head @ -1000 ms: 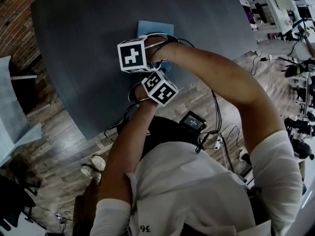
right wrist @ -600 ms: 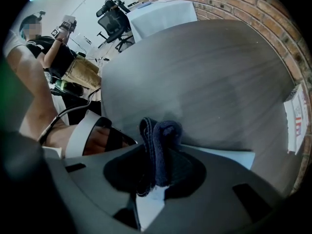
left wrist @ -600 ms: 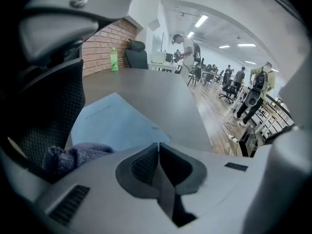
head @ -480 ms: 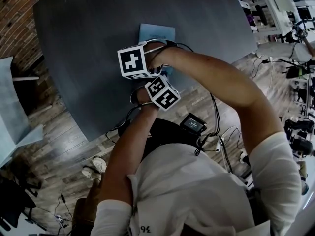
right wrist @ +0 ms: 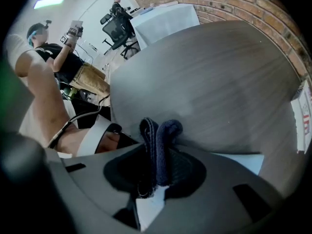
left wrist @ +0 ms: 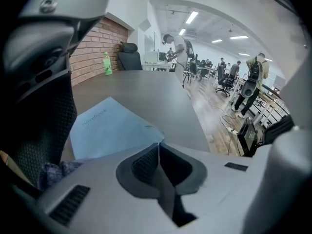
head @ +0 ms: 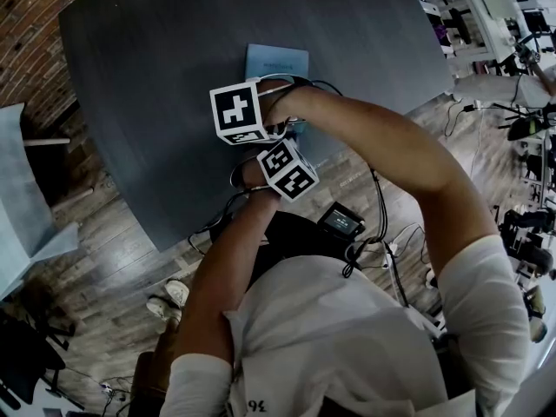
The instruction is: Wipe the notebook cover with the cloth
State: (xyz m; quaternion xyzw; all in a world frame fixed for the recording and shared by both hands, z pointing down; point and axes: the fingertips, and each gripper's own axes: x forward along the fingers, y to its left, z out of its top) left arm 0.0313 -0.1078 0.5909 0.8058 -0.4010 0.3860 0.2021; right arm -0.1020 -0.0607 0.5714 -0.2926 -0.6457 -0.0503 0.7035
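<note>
Dark grey desk (head: 148,76) carries the light-blue notebook (head: 276,61) near its near edge; the right gripper (right wrist: 156,150) is clamped on the dark-blue cloth (right wrist: 163,130), the left gripper (left wrist: 158,147) is closed on nothing, and the cloth, seemingly not yet touching, must next be pressed onto the cover and swept across.

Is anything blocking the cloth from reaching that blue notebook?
Nothing visible does. The right gripper holds the cloth right by the notebook. The left gripper, shut and empty, sits alongside, not between them.
</note>
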